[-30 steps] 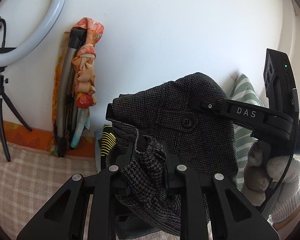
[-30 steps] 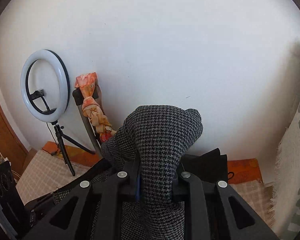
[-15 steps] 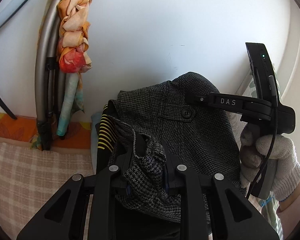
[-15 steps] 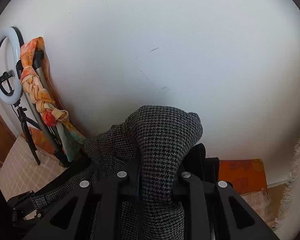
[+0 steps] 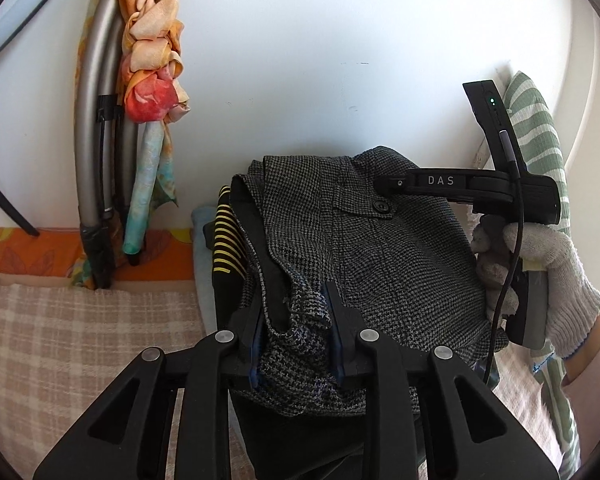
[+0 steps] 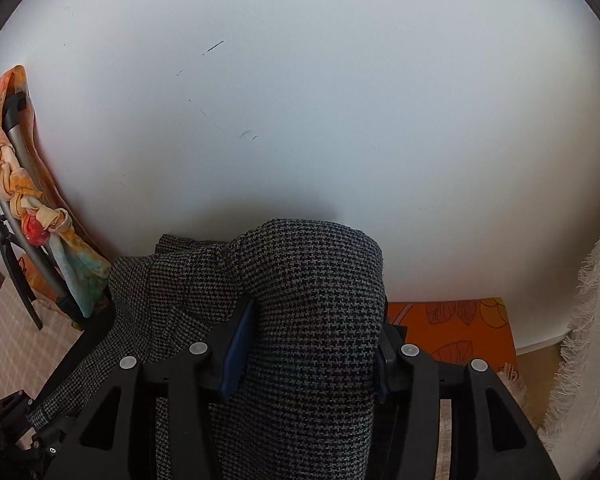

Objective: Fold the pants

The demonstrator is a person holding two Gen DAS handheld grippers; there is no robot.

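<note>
While the left gripper [image 5: 296, 332] pinches a bunched edge of the grey checked pants [image 5: 388, 248], the right gripper [image 6: 304, 344] clamps a thick fold of them. Both sets of fingers are closed on cloth, the pants held up before a white wall [image 6: 320, 112].

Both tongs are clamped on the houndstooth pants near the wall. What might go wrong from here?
1. The left tongs pinch only a small bunched edge of the pants; a hard pull might slip it free.
2. The right tongs hold a thick roll of fabric, so the fold may come out uneven.
3. A striped garment lies against the pants and could be dragged along.
</note>
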